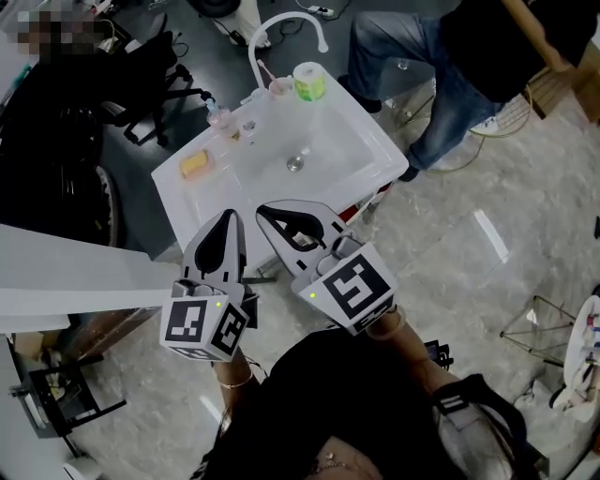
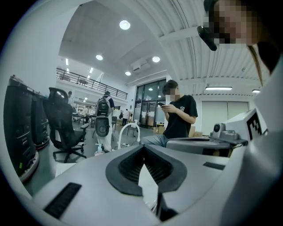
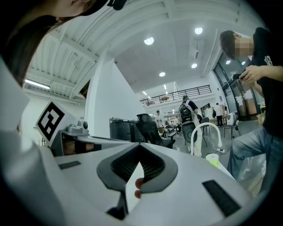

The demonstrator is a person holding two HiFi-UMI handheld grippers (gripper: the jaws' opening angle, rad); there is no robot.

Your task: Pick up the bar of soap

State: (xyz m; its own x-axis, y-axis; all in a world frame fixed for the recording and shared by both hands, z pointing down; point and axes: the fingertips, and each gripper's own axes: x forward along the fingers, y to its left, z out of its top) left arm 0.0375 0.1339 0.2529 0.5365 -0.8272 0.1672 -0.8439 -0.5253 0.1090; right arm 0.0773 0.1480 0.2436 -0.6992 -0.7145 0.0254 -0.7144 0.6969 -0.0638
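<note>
The bar of soap (image 1: pixel 196 165) is a small orange-yellow block on the left rim of the white sink unit (image 1: pixel 352 127). Both grippers hover side by side just short of the sink's near edge, pointing toward it. My left gripper (image 1: pixel 230 215) is shut with nothing in it, its tips below and right of the soap. To its right, my right gripper (image 1: pixel 263 211) is also shut and empty. In the left gripper view the jaws (image 2: pixel 143 148) meet at the tip, as they do in the right gripper view (image 3: pixel 139 146). The soap is hidden in both gripper views.
A curved white faucet (image 1: pixel 281 28), a green cup (image 1: pixel 309 82), a pink cup (image 1: pixel 279 87) and a small bottle (image 1: pixel 217 115) stand along the sink's far side. A person in jeans (image 1: pixel 450 84) sits behind it. Office chairs (image 1: pixel 155 75) stand at left.
</note>
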